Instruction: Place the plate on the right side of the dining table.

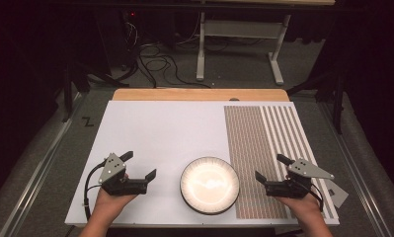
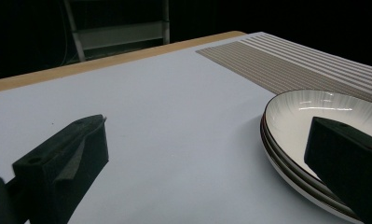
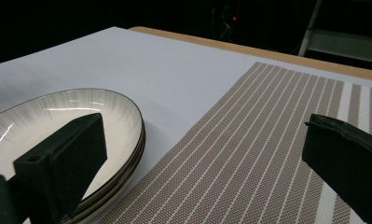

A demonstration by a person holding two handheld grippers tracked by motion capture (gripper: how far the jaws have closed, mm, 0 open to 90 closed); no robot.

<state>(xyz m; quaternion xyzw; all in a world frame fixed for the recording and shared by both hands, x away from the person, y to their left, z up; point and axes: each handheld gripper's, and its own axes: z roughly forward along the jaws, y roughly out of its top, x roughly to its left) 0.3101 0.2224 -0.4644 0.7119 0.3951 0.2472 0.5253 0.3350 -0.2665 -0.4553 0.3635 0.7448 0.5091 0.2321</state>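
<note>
A stack of white plates with dark rims [image 1: 209,185] sits on the white board [image 1: 160,133] near its front edge. It partly overlaps a brown striped placemat [image 1: 256,148]. My left gripper [image 1: 139,165] is held just left of the plates, open and empty. My right gripper [image 1: 271,168] hovers over the placemat just right of them, also open and empty. In the left gripper view the plates [image 2: 314,112] lie ahead to the right, behind the right jaw. In the right gripper view the plates [image 3: 58,116] sit at the left, the placemat [image 3: 249,154] between the wide jaws.
A wooden strip [image 1: 199,94] runs along the board's far edge. Beyond it on the floor are cables [image 1: 155,61] and a white table frame [image 1: 239,44]. A small grey card [image 1: 336,193] lies at the board's right front corner.
</note>
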